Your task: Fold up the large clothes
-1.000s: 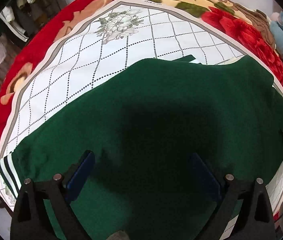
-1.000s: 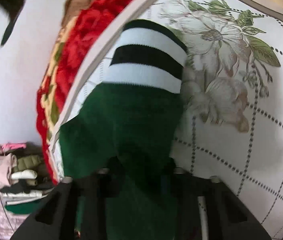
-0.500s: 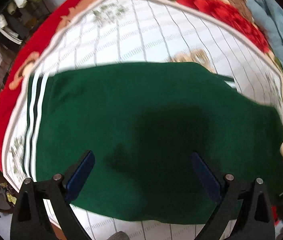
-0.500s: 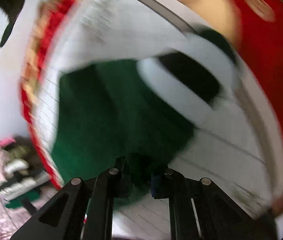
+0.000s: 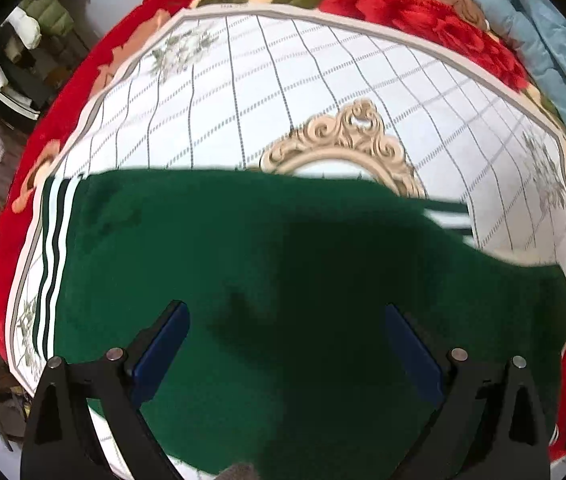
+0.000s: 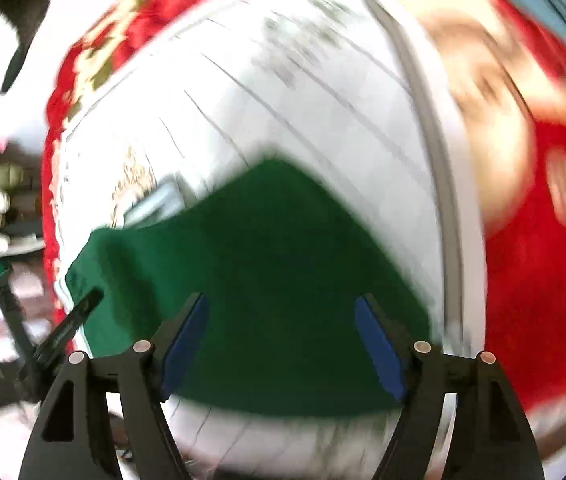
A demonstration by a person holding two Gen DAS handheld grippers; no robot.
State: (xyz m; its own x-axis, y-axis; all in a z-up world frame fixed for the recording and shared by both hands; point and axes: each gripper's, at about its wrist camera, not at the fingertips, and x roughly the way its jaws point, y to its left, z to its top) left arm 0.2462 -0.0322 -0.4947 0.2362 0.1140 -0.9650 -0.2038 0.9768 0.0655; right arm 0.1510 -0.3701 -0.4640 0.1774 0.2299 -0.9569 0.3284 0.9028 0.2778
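A dark green garment [image 5: 283,280] with white and dark stripes at its left hem [image 5: 53,248] lies flat on the white checked sheet [image 5: 323,92]. A striped cuff [image 5: 447,216] shows at its right edge. My left gripper [image 5: 285,344] is open above the garment, holding nothing. In the right wrist view, which is blurred, the green garment [image 6: 263,272] lies below my right gripper [image 6: 283,340], which is open and empty. The other gripper's finger [image 6: 71,324] shows at the left.
The sheet covers a red floral blanket [image 5: 423,16]. A light blue garment [image 5: 543,40] lies at the far right. Stacked clothes [image 5: 31,36] sit beyond the bed's left edge. A cream ornate print [image 5: 347,140] marks the sheet's middle.
My right gripper has let go of the striped sleeve and opened; the sleeve now lies folded over the garment. My left gripper stayed open and pulled back a little.
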